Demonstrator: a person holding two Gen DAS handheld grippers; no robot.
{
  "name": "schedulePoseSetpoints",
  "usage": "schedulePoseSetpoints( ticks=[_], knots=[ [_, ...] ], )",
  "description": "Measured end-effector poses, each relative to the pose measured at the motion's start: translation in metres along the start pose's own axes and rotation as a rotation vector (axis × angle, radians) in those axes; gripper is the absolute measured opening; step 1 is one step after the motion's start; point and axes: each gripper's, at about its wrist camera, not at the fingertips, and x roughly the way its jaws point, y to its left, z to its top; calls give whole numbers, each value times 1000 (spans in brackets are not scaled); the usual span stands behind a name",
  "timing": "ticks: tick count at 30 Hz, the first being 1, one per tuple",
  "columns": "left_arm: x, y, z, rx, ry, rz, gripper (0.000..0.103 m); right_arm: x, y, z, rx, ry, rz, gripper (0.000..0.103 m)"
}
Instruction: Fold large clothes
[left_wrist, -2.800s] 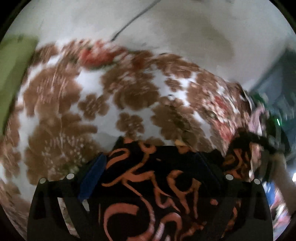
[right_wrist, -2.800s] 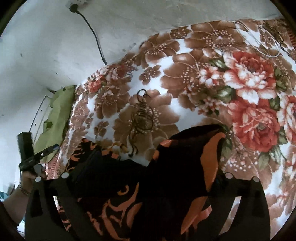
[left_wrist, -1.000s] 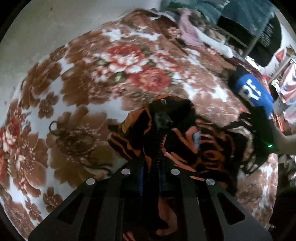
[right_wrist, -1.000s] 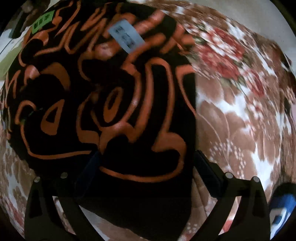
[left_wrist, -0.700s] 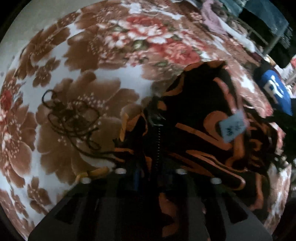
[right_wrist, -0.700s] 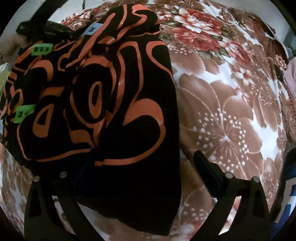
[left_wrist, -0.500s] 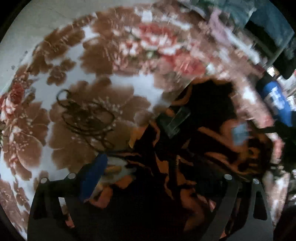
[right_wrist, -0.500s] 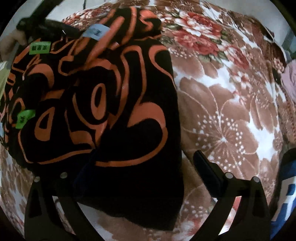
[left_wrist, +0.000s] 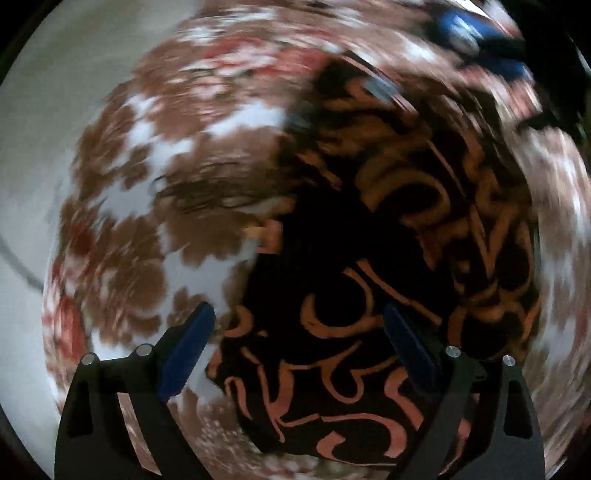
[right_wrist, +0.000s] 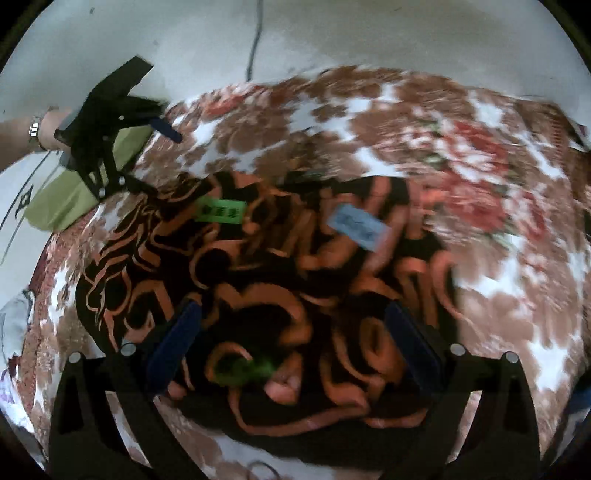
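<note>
black-orange garment (right_wrist: 280, 295) lies beneath both spread hand-held grippers.

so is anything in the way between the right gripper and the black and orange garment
Nothing visible is. The right gripper is open, directly over the black and orange garment, which lies on the floral blanket. Only its own paper tags lie on top. The left gripper is off at its far edge.

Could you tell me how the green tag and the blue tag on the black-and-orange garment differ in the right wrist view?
The green tag is bright green and lies nearly level; the blue tag is pale blue and tilts down to the right. The green tag sits left of the blue tag, nearer the left gripper. Both are small rectangles on the garment, with print too blurred to read.
</note>
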Motion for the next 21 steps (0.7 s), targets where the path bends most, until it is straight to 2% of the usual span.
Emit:
schedulePoseSetpoints(
  ticks=[1, 4, 6, 8, 10, 11, 12, 13, 17, 21],
  knots=[
    [8, -5, -1, 42, 10, -9, 80, 12, 4, 6, -14, 17, -6, 98],
    [37, -14, -4, 154, 56, -25, 76, 48, 13, 18, -27, 66, -4, 98],
    [52, -16, -8, 189, 69, -48, 74, 63, 15, 20, -21, 88, -6, 98],
    [57, -16, -9, 200, 60, -72, 68, 73, 12, 18, -4, 103, 0, 98],
    [58, -12, -11, 201, 56, -104, 47, 78, 8, 15, 9, 111, 0, 98],
    [56, -10, -13, 197, 53, -106, 42, 80, 5, 14, 15, 116, -1, 98],
    [54, -8, -16, 194, 56, -111, 28, 82, 4, 13, 19, 120, 0, 98],
    [49, -4, -20, 195, 67, -110, 23, 82, 4, 11, 21, 123, 1, 98],
    [33, 10, -39, 156, 139, -140, 17, 84, 4, 7, 0, 132, -17, 98],
    [21, 34, -60, 75, 225, -133, 17, 85, 1, 12, -24, 132, -94, 98]
  ],
)
